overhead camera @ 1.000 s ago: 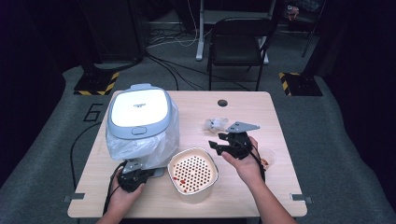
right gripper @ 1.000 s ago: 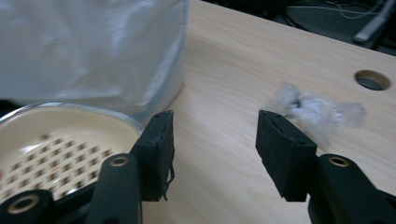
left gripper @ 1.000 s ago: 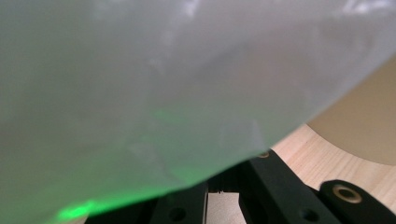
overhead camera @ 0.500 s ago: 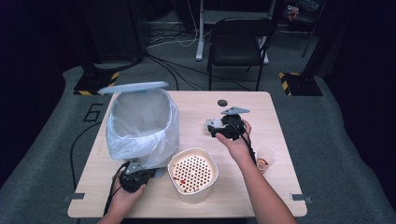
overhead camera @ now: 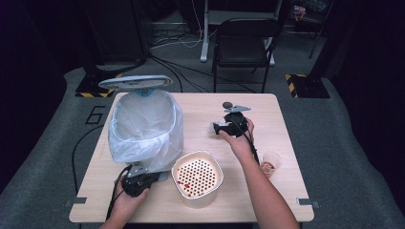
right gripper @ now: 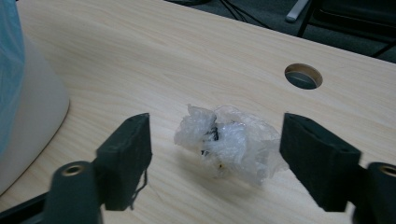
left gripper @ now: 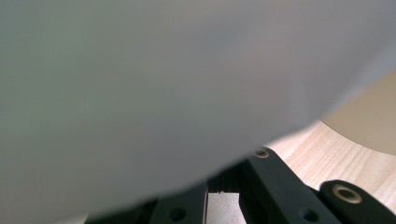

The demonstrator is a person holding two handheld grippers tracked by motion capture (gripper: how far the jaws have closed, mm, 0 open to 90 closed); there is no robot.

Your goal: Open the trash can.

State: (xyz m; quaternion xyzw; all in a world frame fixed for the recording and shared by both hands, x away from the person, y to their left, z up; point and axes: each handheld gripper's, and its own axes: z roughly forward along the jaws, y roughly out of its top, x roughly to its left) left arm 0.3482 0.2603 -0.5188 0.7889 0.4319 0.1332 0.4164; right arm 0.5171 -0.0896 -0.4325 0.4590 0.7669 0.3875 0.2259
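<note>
A white bin (overhead camera: 143, 129) lined with a clear bag stands at the table's left, its lid (overhead camera: 135, 82) raised at the back. My left gripper (overhead camera: 136, 183) sits against the bin's base at the front edge; its jaws look shut, and the bin's pale wall (left gripper: 163, 84) blurs close in front of them. A crumpled ball of clear plastic wrap (right gripper: 229, 142) lies on the wood right of the bin. My right gripper (right gripper: 217, 144) (overhead camera: 217, 128) is open, one jaw on either side of the wrap, not touching it.
A cream bowl with a perforated insert (overhead camera: 197, 177) stands near the front edge between my arms. A small plastic cup (overhead camera: 270, 163) sits by my right forearm. A cable hole (right gripper: 303, 76) lies just beyond the wrap. A chair (overhead camera: 246, 43) stands behind the table.
The bin's lid has swung from closed to fully raised. My right gripper moved away from me and left to the wrap. The left gripper stayed at the bin's base.
</note>
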